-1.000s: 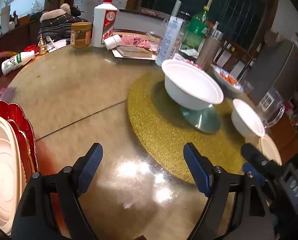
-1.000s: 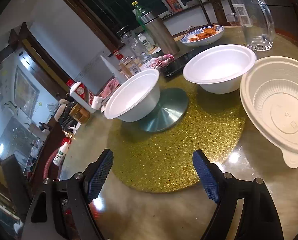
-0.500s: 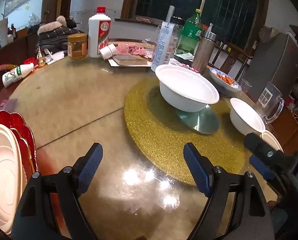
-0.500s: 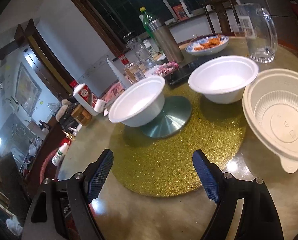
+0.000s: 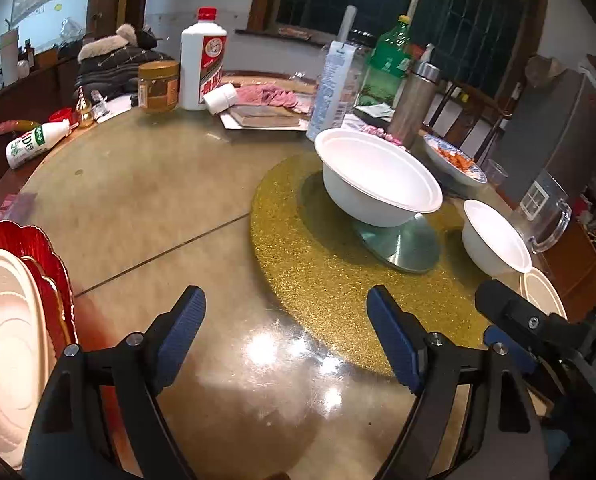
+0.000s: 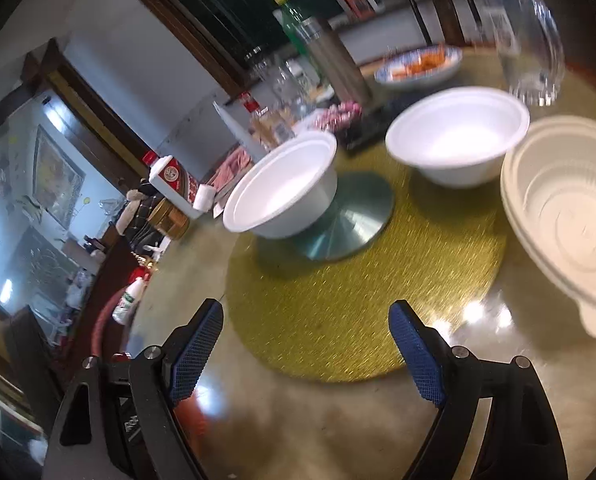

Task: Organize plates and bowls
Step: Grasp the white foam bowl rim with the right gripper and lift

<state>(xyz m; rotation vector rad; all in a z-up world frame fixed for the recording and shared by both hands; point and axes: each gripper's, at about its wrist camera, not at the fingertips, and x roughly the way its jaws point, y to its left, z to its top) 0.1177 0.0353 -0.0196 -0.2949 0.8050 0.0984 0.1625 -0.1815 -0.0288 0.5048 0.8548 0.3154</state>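
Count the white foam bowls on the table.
2. The larger white bowl sits on the metal turntable hub; the smaller white bowl sits on the gold mat.

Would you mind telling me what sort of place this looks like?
Probably a home dining room: a big round table with a turntable at its middle, a dish of food, and drink bottles by dark windows.

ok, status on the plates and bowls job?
Left tool open, empty. Right tool open, empty, jaws just widened. Large white bowl on metal disc, small white bowl beside it, both untouched. Path clear.
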